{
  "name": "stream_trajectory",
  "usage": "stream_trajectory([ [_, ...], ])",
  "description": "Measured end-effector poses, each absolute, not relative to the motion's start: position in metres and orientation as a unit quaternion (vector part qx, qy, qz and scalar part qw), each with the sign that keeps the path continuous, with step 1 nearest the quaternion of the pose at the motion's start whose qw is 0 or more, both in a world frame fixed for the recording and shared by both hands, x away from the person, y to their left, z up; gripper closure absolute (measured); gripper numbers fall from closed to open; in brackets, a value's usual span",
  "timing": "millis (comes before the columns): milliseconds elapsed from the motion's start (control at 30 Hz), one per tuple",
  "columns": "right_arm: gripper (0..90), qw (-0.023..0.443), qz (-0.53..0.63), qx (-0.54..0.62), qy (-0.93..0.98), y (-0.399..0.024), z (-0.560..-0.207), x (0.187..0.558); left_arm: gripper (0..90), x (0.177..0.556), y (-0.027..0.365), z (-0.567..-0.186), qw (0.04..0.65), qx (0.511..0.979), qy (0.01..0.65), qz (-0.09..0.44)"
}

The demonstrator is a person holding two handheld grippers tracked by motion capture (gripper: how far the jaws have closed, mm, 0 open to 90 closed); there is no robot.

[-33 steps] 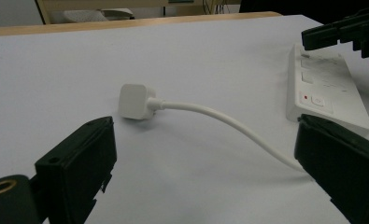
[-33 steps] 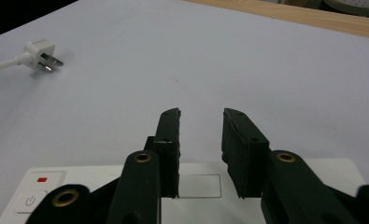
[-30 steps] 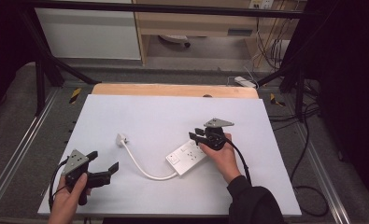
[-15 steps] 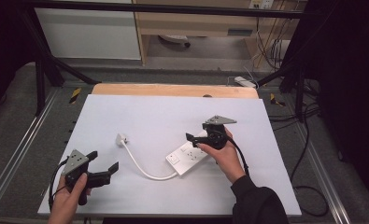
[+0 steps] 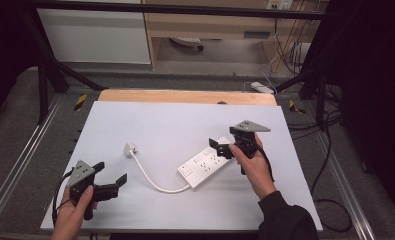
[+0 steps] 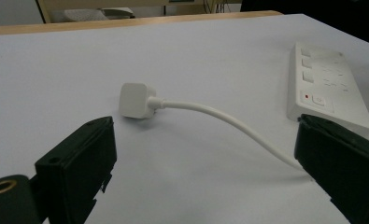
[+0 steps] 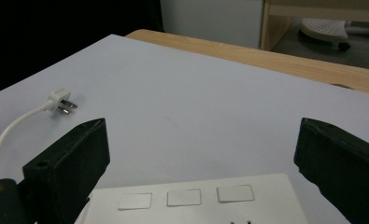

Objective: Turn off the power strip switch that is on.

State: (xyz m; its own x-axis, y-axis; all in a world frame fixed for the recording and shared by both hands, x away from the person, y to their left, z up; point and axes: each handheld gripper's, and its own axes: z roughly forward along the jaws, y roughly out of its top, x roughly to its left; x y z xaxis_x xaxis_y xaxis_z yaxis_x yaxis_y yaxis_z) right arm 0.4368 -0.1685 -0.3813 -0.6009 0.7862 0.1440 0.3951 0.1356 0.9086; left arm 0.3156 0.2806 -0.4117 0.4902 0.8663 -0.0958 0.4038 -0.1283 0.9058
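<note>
Right hand-held gripper [image 5: 224,146] lifted off power strip [image 5: 205,165].

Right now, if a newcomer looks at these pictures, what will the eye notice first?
First comes the white rectangular plastic power strip, lying slantwise on the pale table right of the middle. Its thin white cord curves left to a small white plug lying loose on the table. The black right gripper hangs open over the strip's far end, while the black left gripper waits open at the near left corner.
</note>
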Motion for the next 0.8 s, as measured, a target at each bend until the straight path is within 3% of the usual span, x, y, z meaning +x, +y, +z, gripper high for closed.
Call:
stream_trajectory([
  [800, 4.8, 0.256, 0.531, 0.411, 0.695, -0.253, -0.361, 0.399, 5.5, 0.315, 0.280, -0.412, 0.486, 0.711, 0.451, 0.235],
])
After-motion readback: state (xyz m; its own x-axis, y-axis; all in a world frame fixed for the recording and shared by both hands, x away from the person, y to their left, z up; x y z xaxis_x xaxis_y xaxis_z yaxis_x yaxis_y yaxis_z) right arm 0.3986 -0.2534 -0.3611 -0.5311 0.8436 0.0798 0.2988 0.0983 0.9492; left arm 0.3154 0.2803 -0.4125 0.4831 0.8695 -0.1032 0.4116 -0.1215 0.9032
